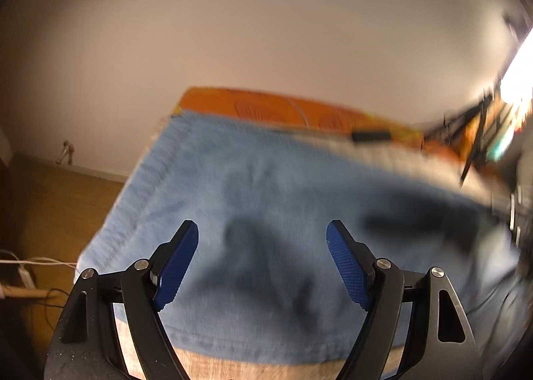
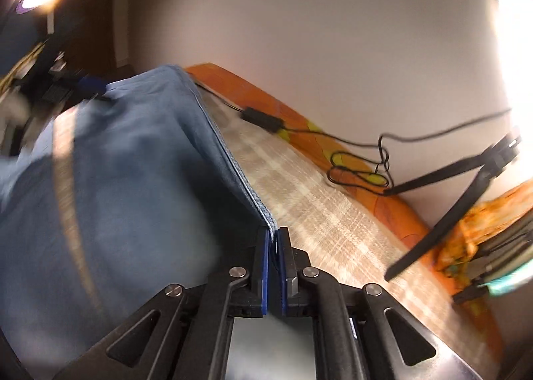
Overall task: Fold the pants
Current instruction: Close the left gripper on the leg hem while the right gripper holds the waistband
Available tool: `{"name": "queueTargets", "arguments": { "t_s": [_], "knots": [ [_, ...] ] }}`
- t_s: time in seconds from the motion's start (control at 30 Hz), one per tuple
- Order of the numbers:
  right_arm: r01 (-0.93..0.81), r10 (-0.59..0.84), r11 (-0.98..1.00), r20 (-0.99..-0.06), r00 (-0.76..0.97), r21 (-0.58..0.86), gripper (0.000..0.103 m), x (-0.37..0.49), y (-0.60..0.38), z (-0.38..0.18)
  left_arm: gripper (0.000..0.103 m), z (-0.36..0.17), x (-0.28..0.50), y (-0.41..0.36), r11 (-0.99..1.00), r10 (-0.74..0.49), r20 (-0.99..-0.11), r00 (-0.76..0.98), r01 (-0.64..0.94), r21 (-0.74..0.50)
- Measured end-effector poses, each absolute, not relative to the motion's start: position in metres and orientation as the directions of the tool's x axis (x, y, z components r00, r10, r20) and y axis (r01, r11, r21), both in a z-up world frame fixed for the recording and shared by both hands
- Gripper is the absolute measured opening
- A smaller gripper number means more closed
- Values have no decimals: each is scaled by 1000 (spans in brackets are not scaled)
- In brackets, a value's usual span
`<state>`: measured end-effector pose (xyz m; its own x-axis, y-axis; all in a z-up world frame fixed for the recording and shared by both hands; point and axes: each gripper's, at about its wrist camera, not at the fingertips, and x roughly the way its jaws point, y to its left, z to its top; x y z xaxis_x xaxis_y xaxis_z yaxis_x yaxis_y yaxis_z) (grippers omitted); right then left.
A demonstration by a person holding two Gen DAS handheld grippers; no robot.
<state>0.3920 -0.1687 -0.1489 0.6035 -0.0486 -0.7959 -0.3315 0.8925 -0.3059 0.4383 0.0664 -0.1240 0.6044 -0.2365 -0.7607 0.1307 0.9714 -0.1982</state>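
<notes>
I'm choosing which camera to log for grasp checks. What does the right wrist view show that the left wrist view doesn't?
Only the right wrist view shows the right gripper shut on the pants' edge, plus a looped black cable and a tripod leg. Only the left wrist view shows the left gripper open above the cloth, and the wooden floor. Both show the blue pants, the orange cover and the small black box.
</notes>
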Motion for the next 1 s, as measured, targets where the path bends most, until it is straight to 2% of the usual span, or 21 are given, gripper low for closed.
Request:
{"name": "queueTargets", "arguments": {
  "t_s": [0.1, 0.17, 0.5, 0.7, 0.77, 0.8, 0.83, 0.87, 0.9, 0.93, 0.97, 1.0],
  "knots": [
    [-385, -12, 870, -795, 607, -307, 2, 358, -149, -145, 80, -110, 457, 73, 958, -270, -758, 594, 92, -270],
    [-430, 25, 857, -811, 584, -284, 2, 339, -139, -149, 80, -108, 470, 69, 959, -270, -770, 578, 90, -269],
    [-554, 83, 787, -843, 532, -272, 0, 303, -111, -164, 80, -137, 537, 36, 993, -106, -869, 483, 2, -120],
    [-537, 91, 807, -845, 526, -247, 0, 313, -121, -168, 80, -171, 559, 34, 997, 0, -918, 396, -71, -30],
    [-524, 90, 816, -842, 532, -244, 2, 317, -126, -167, 79, -175, 555, 38, 997, -3, -899, 439, -71, -38],
    [-513, 79, 821, -838, 540, -253, 17, 318, -128, -166, 76, -176, 553, 40, 997, -4, -889, 458, -70, -41],
    [-505, 75, 825, -837, 543, -253, 38, 321, -131, -165, 74, -176, 548, 42, 996, -8, -872, 489, -72, -49],
    [-504, 77, 827, -838, 540, -249, 45, 324, -132, -165, 63, -176, 543, 44, 996, -10, -859, 512, -69, -53],
    [-495, 68, 832, -838, 541, -252, 54, 326, -135, -164, 48, -176, 540, 46, 997, -14, -849, 529, -62, -55],
    [-487, 59, 835, -838, 542, -257, 61, 328, -137, -164, 39, -175, 535, 48, 997, -26, -836, 548, -44, -59],
    [-480, 52, 840, -843, 536, -254, 65, 330, -141, -164, 13, -174, 531, 53, 997, -51, -823, 566, -25, -79],
    [-482, 57, 844, -854, 516, -235, 73, 333, -144, -165, 11, -173, 528, 58, 993, -88, -816, 572, -11, -115]
  ]
}}
